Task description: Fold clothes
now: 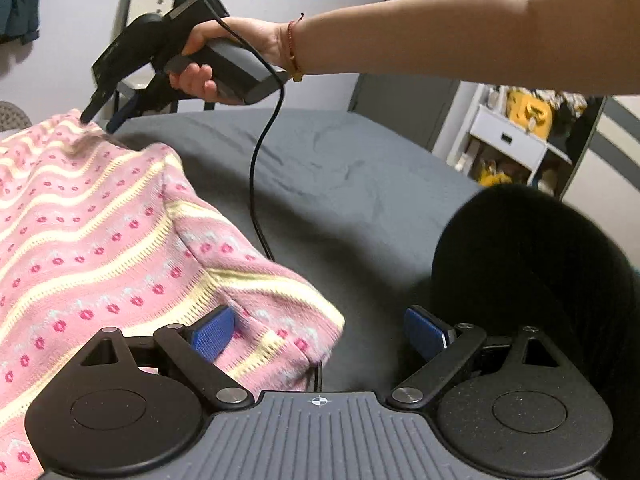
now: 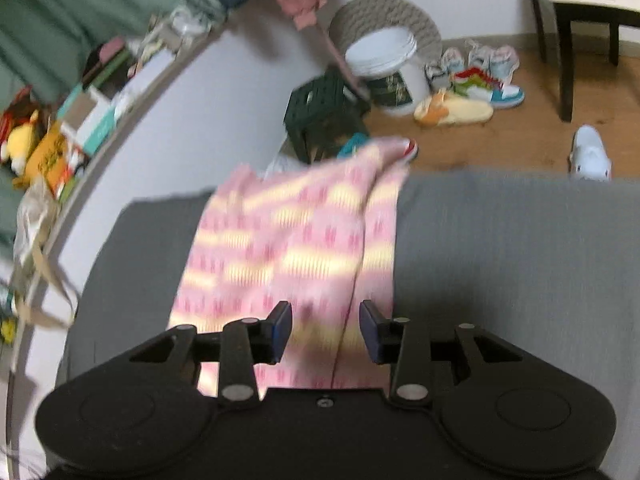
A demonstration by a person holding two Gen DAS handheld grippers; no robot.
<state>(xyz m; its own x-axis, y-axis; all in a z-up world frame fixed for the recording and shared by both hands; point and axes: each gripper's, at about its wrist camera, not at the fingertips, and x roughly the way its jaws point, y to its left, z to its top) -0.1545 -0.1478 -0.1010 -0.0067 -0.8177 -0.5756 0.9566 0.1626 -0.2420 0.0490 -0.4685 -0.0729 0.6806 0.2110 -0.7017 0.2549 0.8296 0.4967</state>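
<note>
Grey bed [image 1: 360, 184] carries the pink patterned knit garment [image 1: 100, 240], spread across its left part and hanging over the far edge in the right wrist view. Left gripper [image 1: 316, 330] fingers released wide, one blue pad on the garment's corner. Right gripper [image 2: 325, 330] fingers parted above the knit, gripping nothing. No readable writing; white bucket [image 2: 384, 72] label is blurred.

Even, soft indoor light is seen in both views, without glare. The left wrist view is sharp, with a soft shadow cast under the pink knit garment [image 1: 100, 240] ahead of the fingers. The right wrist view is smeared by motion blur throughout. Straight lines are bent at the edges.
</note>
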